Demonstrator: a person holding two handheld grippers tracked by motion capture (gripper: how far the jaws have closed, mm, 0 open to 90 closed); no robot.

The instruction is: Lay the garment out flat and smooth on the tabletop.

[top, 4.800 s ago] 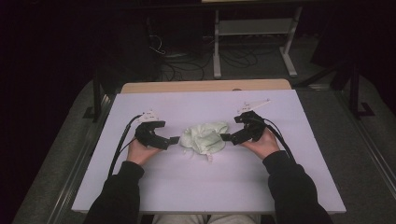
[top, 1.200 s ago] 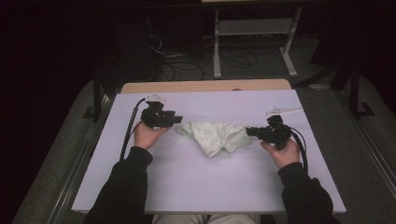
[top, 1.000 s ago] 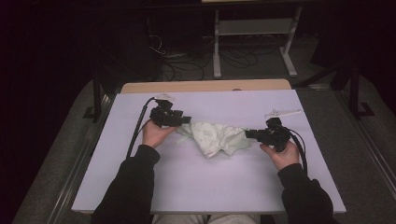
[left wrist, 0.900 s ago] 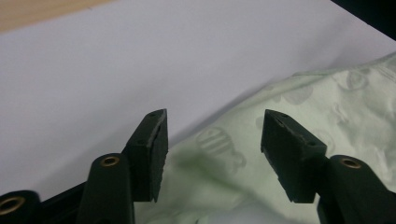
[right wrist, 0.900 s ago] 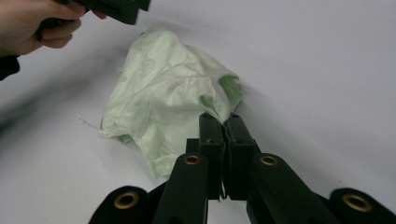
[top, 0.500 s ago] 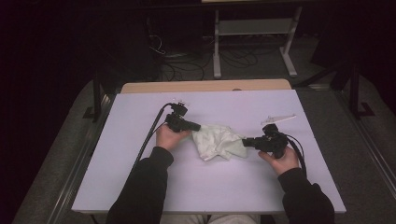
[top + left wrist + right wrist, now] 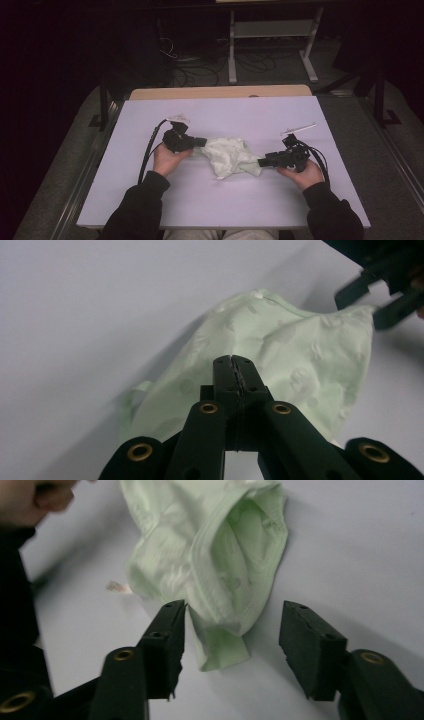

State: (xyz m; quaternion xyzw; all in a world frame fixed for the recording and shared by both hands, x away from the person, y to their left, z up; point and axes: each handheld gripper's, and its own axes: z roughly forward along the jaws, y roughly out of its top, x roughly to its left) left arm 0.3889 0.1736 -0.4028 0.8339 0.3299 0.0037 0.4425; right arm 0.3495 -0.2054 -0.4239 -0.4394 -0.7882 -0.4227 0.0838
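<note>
With the left claw (image 7: 235, 361) clamped on the crumpled pale-green cloth garment (image 7: 231, 156) mid-tabletop (image 7: 150, 210) and the right claw (image 7: 231, 645) just opened around its end, a pull could drag the cloth askew.

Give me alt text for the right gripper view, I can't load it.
The right gripper stands open, its black jaws either side of a hanging end of a pale green cloth, not pressing it. The cloth lies crumpled on a white table.
</note>
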